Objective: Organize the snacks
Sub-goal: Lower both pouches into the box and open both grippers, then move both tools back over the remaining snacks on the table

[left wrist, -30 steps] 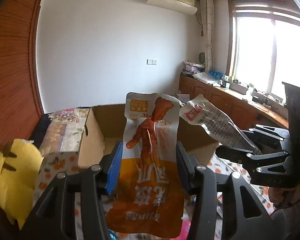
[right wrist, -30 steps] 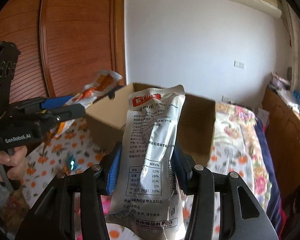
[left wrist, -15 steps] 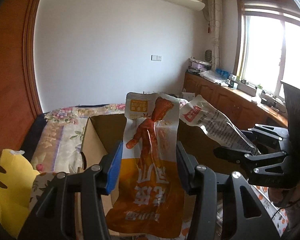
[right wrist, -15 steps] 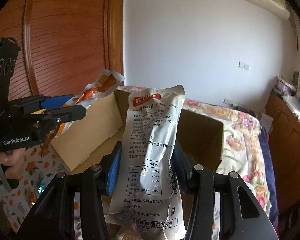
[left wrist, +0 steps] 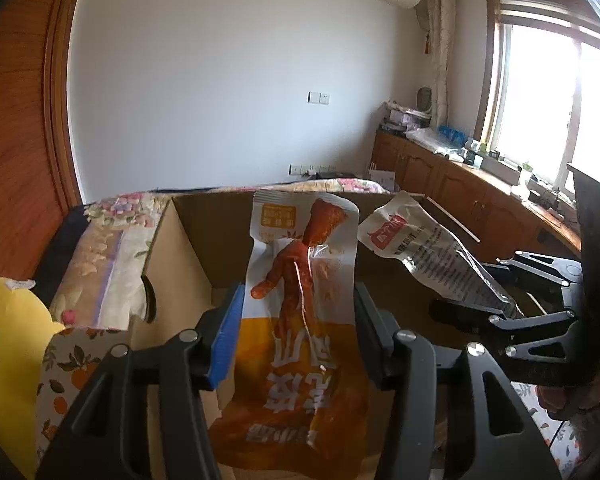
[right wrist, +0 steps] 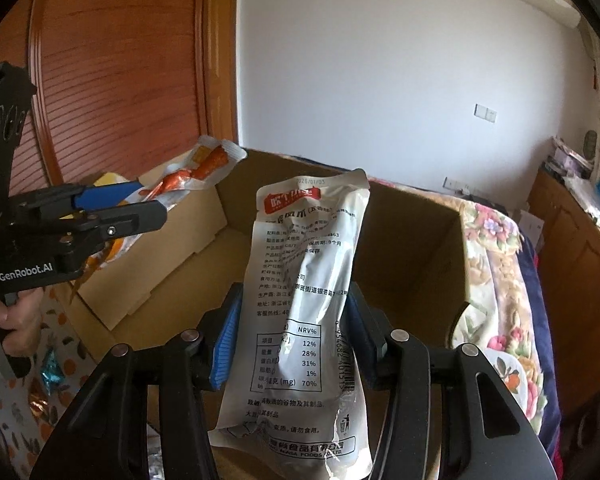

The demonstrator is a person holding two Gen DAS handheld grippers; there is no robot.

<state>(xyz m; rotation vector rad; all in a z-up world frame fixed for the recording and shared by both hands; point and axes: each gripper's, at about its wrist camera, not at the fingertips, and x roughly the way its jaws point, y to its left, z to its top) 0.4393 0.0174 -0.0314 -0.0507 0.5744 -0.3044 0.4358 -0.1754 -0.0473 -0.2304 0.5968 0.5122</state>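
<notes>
My left gripper (left wrist: 298, 316) is shut on an orange and white snack pouch (left wrist: 300, 320) and holds it upright over the open cardboard box (left wrist: 188, 256). My right gripper (right wrist: 292, 320) is shut on a silver snack pouch (right wrist: 308, 288) and holds it upright over the same box (right wrist: 412, 248). Each gripper shows in the other's view: the right one (left wrist: 476, 304) with its silver pouch (left wrist: 428, 248), the left one (right wrist: 140, 208) with its orange pouch (right wrist: 192, 176).
The box stands on a cloth with an orange fruit print (right wrist: 40, 400). A small blue wrapped candy (right wrist: 52, 366) lies on it. A floral bedspread (right wrist: 496, 264) lies beyond the box. A yellow object (left wrist: 8, 344) sits at the far left.
Both grippers have moved forward with their pouches, from in front of the box to over its open top. Both grips are unchanged.
</notes>
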